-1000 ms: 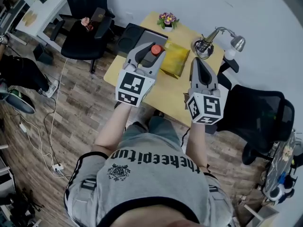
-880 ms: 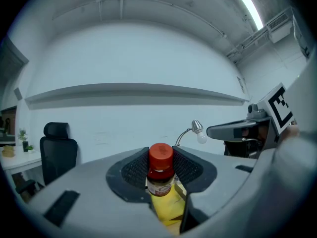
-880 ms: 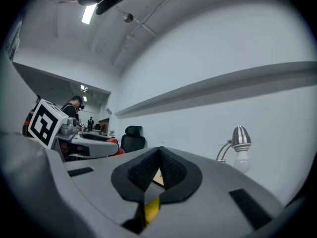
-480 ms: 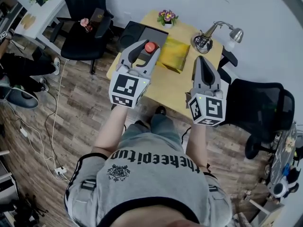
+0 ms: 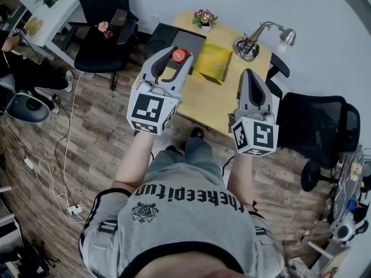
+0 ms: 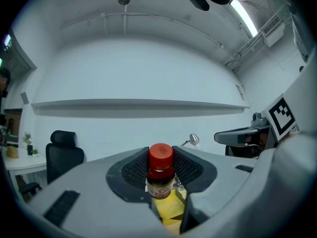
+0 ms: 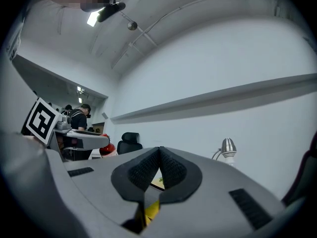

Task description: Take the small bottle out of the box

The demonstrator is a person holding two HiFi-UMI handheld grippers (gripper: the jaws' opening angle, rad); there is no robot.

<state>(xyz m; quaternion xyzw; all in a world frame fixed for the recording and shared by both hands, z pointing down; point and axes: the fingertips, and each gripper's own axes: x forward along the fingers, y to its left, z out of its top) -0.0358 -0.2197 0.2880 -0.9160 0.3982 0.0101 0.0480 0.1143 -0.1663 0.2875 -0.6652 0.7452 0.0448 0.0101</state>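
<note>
My left gripper (image 5: pixel 177 55) is shut on a small brown bottle (image 5: pixel 179 55) with a red cap, held upright above the near side of the wooden table (image 5: pixel 206 106). In the left gripper view the bottle (image 6: pixel 160 175) stands between the two ribbed pads. The yellow box (image 5: pixel 213 62) lies on the table just right of and beyond the bottle. My right gripper (image 5: pixel 250 75) hangs over the table's right part with its jaws shut and nothing in them; in its own view (image 7: pixel 159 150) the pad tips meet.
A black pad (image 5: pixel 174 40) lies at the table's back left, a small flower pot (image 5: pixel 203 18) at the back edge, a silver desk lamp (image 5: pixel 261 36) at the back right. Black office chairs stand left (image 5: pixel 101 33) and right (image 5: pixel 316 129) of the table.
Both grippers have drawn back toward me and risen a little, the left one carrying the bottle away from the box. Neither pair of jaws has changed.
</note>
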